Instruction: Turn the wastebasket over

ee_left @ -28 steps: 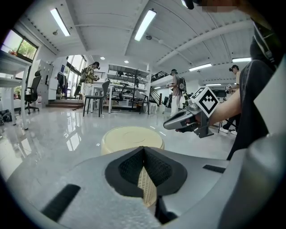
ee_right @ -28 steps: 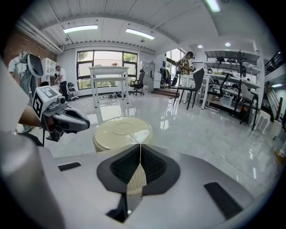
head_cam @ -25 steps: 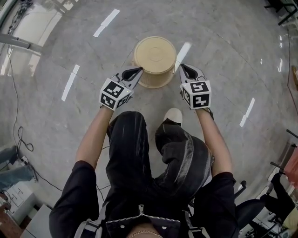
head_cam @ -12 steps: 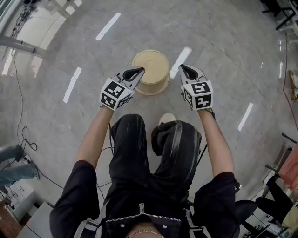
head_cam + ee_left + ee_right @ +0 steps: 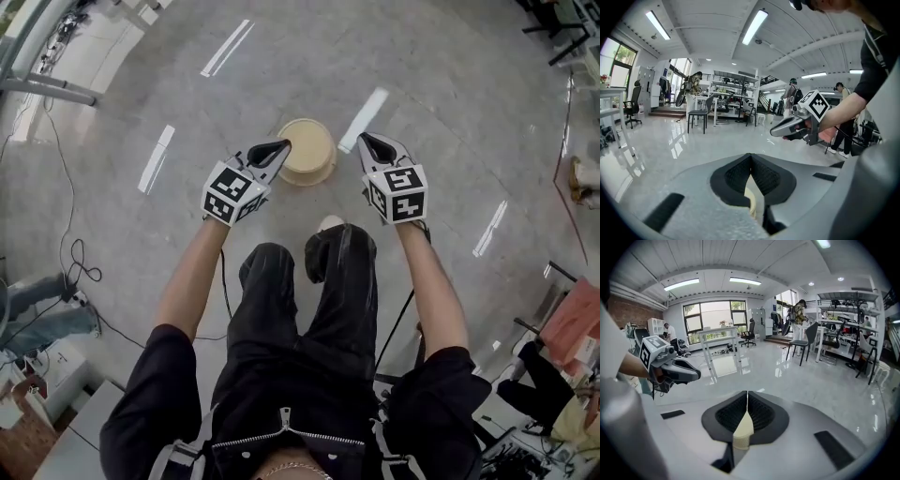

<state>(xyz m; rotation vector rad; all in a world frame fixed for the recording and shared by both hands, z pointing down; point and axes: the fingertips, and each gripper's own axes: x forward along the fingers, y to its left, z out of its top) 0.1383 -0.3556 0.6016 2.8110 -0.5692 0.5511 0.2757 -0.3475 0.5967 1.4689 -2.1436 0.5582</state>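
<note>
In the head view, the wastebasket [image 5: 307,150] sits on the floor [image 5: 422,94] at twelve o'clock, perhaps bottom-up, between your left gripper [image 5: 278,147] and right gripper [image 5: 366,141] (both above it). Left gripper view: jaws together, empty. Right gripper view: the same.

Seen from overhead, the tip of the left gripper [image 5: 279,147] covers the left rim of the wastebasket [image 5: 309,150]. At this size I can't tell whether the wastebasket's upper face is its mouth or its base. A shoe [image 5: 329,223] at frame centre is mostly hidden under a trouser leg [image 5: 339,272]. In both gripper views the wastebasket shows only as a pale sliver low in the frame, behind the closed jaws. The person [image 5: 281,394] is cut off at the bottom edge.
</note>
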